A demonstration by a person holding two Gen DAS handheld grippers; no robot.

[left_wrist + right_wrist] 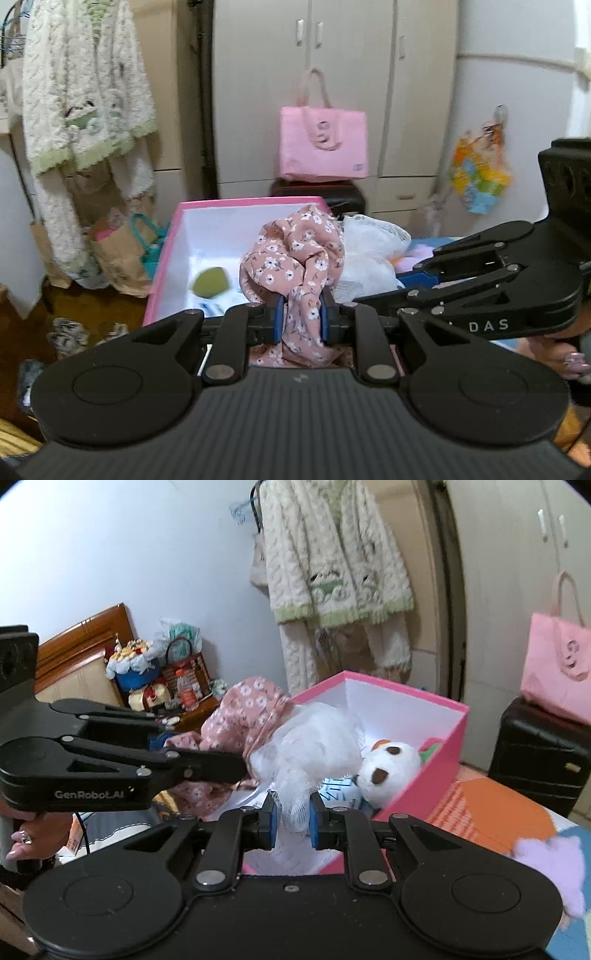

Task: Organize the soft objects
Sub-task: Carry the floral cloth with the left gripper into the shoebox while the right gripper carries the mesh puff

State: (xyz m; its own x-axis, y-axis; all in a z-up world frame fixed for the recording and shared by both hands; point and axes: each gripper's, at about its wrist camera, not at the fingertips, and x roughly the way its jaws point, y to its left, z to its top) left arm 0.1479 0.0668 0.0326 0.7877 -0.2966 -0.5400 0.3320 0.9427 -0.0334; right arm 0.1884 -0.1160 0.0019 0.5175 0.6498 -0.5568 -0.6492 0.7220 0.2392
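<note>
Pinching floral cloth (295, 258) between left tool (302, 317) pads, above pink box (166, 251).

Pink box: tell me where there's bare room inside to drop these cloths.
Pink box: bare white bottom near its left wall, bordered by the green item. The white plush crowds the far-right corner; the floral cloth and white mesh hang over the near side.

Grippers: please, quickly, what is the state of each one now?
Left gripper: closed on the pink flowered cloth.
Right gripper: closed on the white mesh fabric.
</note>
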